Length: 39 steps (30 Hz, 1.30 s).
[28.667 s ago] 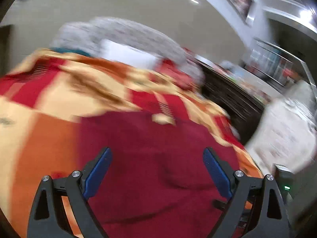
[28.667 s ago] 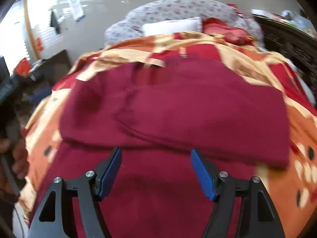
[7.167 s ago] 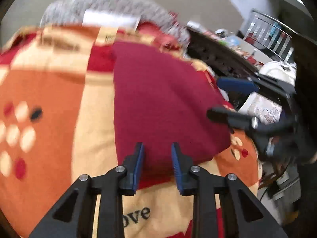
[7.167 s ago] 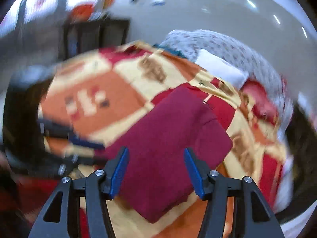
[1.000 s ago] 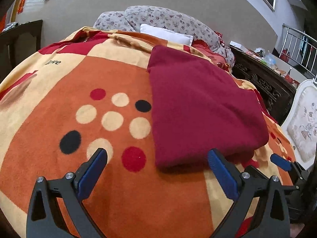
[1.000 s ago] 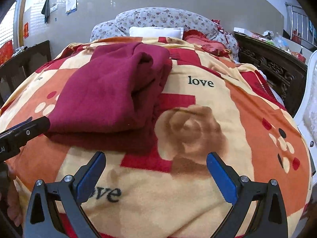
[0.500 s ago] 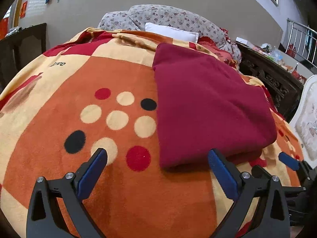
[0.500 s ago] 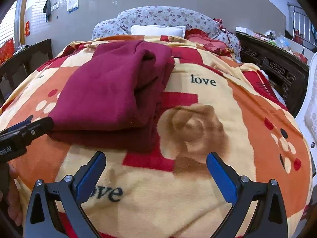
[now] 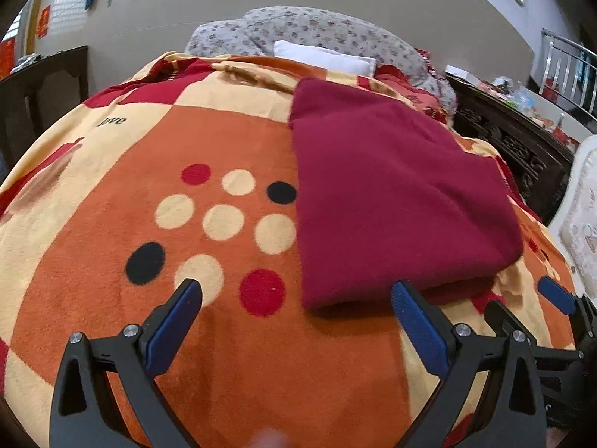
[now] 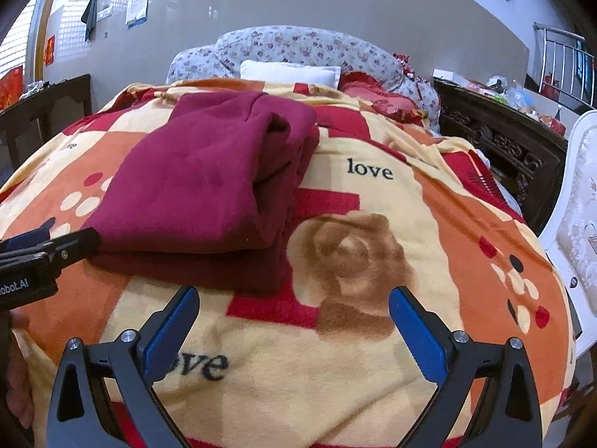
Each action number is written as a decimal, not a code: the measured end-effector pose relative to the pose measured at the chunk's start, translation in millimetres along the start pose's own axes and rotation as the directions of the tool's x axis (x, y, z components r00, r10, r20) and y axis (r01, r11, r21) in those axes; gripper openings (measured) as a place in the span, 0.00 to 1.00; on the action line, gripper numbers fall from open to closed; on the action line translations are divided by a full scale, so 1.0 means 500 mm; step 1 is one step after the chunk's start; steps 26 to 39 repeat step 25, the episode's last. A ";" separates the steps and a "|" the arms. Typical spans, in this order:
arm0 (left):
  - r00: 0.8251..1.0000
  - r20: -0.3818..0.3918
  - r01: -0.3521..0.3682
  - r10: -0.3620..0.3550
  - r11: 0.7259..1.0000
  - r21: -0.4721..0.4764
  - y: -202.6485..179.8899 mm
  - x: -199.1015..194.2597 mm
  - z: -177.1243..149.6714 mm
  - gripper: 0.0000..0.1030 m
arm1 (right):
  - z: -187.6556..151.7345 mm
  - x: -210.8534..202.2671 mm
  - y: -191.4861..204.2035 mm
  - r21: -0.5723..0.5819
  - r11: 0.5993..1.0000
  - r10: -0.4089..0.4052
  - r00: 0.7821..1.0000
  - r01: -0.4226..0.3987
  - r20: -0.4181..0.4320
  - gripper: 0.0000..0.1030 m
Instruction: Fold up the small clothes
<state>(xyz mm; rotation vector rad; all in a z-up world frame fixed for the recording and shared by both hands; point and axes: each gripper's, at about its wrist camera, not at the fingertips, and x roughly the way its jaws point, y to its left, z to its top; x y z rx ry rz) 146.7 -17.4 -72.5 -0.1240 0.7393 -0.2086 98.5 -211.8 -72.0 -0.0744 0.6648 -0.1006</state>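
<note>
Left gripper [image 9: 296, 304]: jaws spread wide, holding nothing, poised above the blanket [image 9: 112, 194] near the bed's near edge. Its right blue pad sits just at the near edge of the garment [image 9: 391, 194], contact not determinable.

Right gripper [image 10: 294, 310]: jaws likewise wide apart and empty, over the blanket's rose print, the garment's near corner just beyond its left pad.

One maroon garment, folded into a compact stack of several layers, lies on the bed roughly mid-width. The right wrist view shows its right side bunched and uneven, with lower layers protruding at the near edge.

One patterned blanket covers the bed, bearing dots and the word "love". At the head of the bed: one white pillow [image 10: 289, 71] against one floral bolster [image 10: 298, 50].
</note>
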 end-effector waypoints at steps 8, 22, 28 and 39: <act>0.992 0.073 -0.106 0.100 0.991 0.080 -0.024 -0.061 0.000 1.00 | 0.000 -0.011 -0.003 0.005 1.000 0.007 0.999 -0.007 0.032 1.00; 0.997 0.006 0.079 -0.080 0.992 0.095 -0.064 -0.106 -0.030 1.00 | -0.005 -0.037 -0.011 0.027 1.000 0.006 0.995 -0.009 0.104 1.00; 0.998 0.035 0.047 -0.052 0.987 0.152 -0.086 -0.117 -0.030 1.00 | -0.006 -0.040 -0.013 0.029 0.999 0.009 0.993 -0.012 0.114 1.00; 0.998 0.035 0.047 -0.052 0.987 0.152 -0.086 -0.117 -0.030 1.00 | -0.006 -0.040 -0.013 0.029 0.999 0.009 0.993 -0.012 0.114 1.00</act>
